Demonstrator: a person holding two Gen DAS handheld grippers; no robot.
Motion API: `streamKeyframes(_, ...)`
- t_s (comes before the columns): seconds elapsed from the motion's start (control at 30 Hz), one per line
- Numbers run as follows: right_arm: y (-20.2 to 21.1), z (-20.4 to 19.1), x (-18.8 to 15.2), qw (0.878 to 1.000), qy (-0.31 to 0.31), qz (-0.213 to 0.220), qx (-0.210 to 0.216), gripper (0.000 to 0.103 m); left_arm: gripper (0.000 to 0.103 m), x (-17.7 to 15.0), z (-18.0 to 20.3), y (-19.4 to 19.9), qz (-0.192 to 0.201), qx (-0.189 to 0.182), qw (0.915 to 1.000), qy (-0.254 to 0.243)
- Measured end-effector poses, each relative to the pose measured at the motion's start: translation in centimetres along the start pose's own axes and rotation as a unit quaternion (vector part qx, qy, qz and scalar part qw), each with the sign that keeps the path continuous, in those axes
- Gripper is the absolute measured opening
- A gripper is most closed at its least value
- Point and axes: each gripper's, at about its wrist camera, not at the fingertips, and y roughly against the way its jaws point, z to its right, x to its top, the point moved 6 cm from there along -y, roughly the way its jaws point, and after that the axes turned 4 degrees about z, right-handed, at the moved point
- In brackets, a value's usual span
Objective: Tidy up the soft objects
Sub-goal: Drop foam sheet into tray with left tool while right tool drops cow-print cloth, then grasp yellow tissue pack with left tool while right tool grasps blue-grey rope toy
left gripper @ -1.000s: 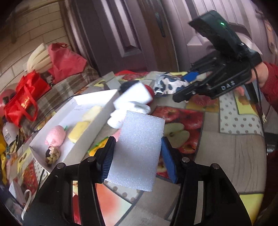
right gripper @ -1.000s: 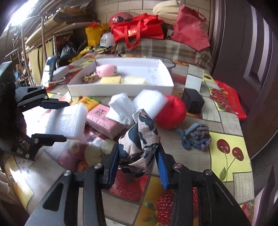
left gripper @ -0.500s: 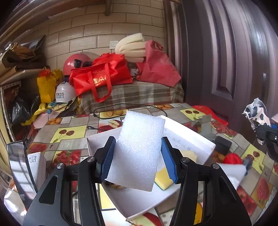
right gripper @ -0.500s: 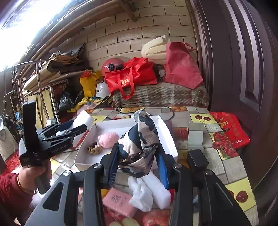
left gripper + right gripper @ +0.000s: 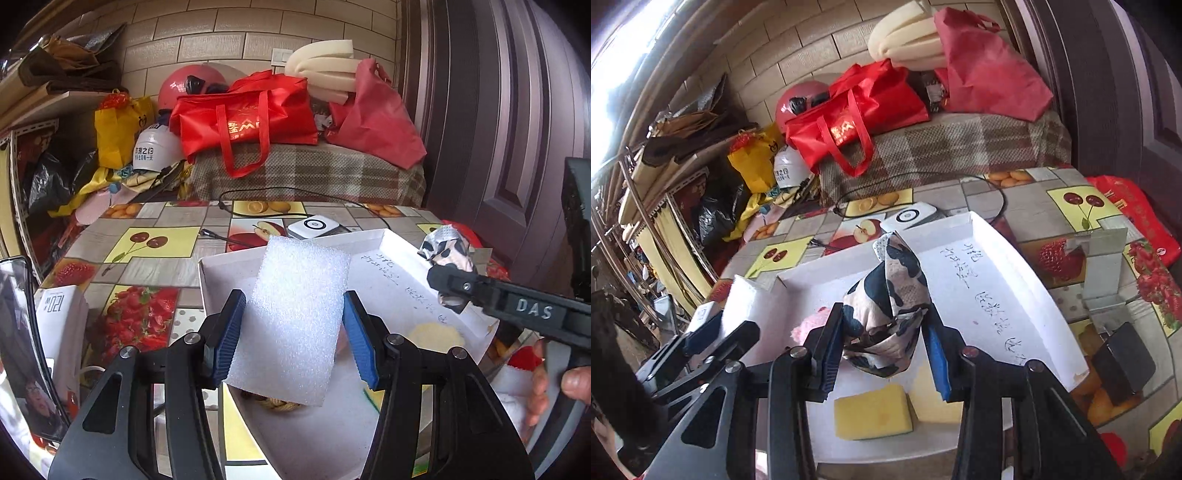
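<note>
Red tote bag [image 5: 243, 118] on plaid cushion [image 5: 306, 173]; pink helmet [image 5: 190, 86] behind; black cable [image 5: 295, 192] across bench [image 5: 147, 254].

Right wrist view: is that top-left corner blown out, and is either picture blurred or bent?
Right wrist view: yes, the top-left corner is washed white by daylight, though the cow-print cloth in the right gripper stays sharp. Left wrist view: evenly lit, the foam sheet in the left gripper crisp. Both views: fisheye bends the brick wall, and the corners go black.
</note>
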Motion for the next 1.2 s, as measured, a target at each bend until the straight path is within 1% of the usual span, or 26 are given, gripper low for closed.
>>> streamKeyframes(0.07, -0.4, 0.3, -0.2, 1.0, -0.009, 0.003, -0.003, 0.055, 0.055, -0.2, -0.2, -0.4, -0.008, 0.008, 0.9999, 0.003)
streamKeyframes(0.1, -0.2, 0.5, -0.3, 1.0, -0.016, 0.009, 0.002, 0.076, 0.062, -0.4, -0.2, -0.6, -0.014, 0.012, 0.9998, 0.004)
streamKeyframes(0.13, 0.0, 0.6, -0.2, 1.0, -0.022, 0.015, 0.008, 0.097, 0.081, -0.5, -0.3, -0.8, -0.015, 0.011, 0.9998, 0.006)
streamKeyframes(0.17, 0.5, 0.8, -0.3, 0.999, -0.026, 0.023, 0.011, 0.103, 0.092, -0.6, -0.4, -0.8, -0.009, 0.008, 0.9999, 0.011)
streamKeyframes(0.2, 0.9, 1.0, -0.1, 0.999, -0.028, 0.029, 0.011, 0.103, 0.103, -0.6, -0.4, -0.7, -0.002, 0.003, 0.9999, 0.015)
streamKeyframes(0.3, 3.0, 1.3, 0.3, 0.998, -0.034, 0.056, 0.014, 0.103, 0.103, -0.4, -0.3, -0.4, 0.006, -0.008, 0.9998, 0.018)
streamKeyframes(0.4, 5.8, 2.0, 0.6, 0.995, -0.046, 0.091, 0.022, 0.103, 0.103, 0.2, 0.0, 0.6, 0.026, -0.023, 0.9993, 0.013)
streamKeyframes(0.47, 7.7, 2.6, 0.5, 0.992, -0.052, 0.111, 0.021, 0.103, 0.103, 0.6, 0.5, 1.4, 0.04, -0.039, 0.9984, 0.006)
streamKeyframes(0.53, 9.7, 3.5, 0.3, 0.99, -0.058, 0.126, 0.018, 0.103, 0.103, 0.6, 1.3, 2.3, 0.045, -0.069, 0.9966, -0.001)
streamKeyframes(0.6, 11.5, 4.7, -0.1, 0.989, -0.059, 0.135, 0.012, 0.103, 0.103, 0.4, 2.4, 3.3, 0.041, -0.104, 0.9936, -0.017)
streamKeyframes(0.67, 13.3, 6.2, -0.8, 0.989, -0.052, 0.139, -0.003, 0.103, 0.103, -0.1, 3.7, 4.5, 0.031, -0.13, 0.9898, -0.049)
streamKeyframes(0.73, 15.3, 8.1, -1.6, 0.988, -0.041, 0.144, -0.03, 0.103, 0.103, -1.2, 5.0, 5.8, 0.011, -0.15, 0.985, -0.084)
streamKeyframes(0.8, 17.0, 10.5, -2.6, 0.987, -0.026, 0.146, -0.067, 0.103, 0.103, -2.9, 6.1, 6.9, -0.016, -0.168, 0.9804, -0.101)
streamKeyframes(0.87, 18.2, 13.2, -3.8, 0.985, -0.022, 0.133, -0.105, 0.103, 0.103, -5.1, 7.2, 7.6, -0.056, -0.193, 0.9745, -0.099)
streamKeyframes(0.9, 18.4, 14.8, -4.4, 0.984, -0.025, 0.122, -0.126, 0.103, 0.103, -6.4, 7.9, 7.7, -0.08, -0.206, 0.97, -0.103)
streamKeyframes(0.97, 18.2, 17.4, -5.7, 0.983, -0.031, 0.081, -0.161, 0.103, 0.103, -9.0, 9.4, 7.7, -0.117, -0.21, 0.9617, -0.13)
streamKeyframes(1.0, 17.9, 18.2, -6.4, 0.984, -0.033, 0.06, -0.163, 0.103, 0.103, -10.0, 10.2, 7.8, -0.126, -0.208, 0.9585, -0.149)
streamKeyframes(1.1, 16.4, 18.7, -8.3, 0.99, -0.038, 0.007, -0.132, 0.103, 0.103, -12.0, 11.7, 7.9, -0.133, -0.198, 0.9513, -0.196)
streamKeyframes(1.17, 15.0, 18.1, -9.4, 0.991, -0.025, -0.022, -0.128, 0.103, 0.101, -12.7, 11.9, 7.4, -0.145, -0.195, 0.9497, -0.197)
streamKeyframes(1.2, 14.3, 17.5, -9.9, 0.991, -0.007, -0.037, -0.129, 0.103, 0.097, -12.9, 11.7, 6.9, -0.155, -0.194, 0.9494, -0.193)
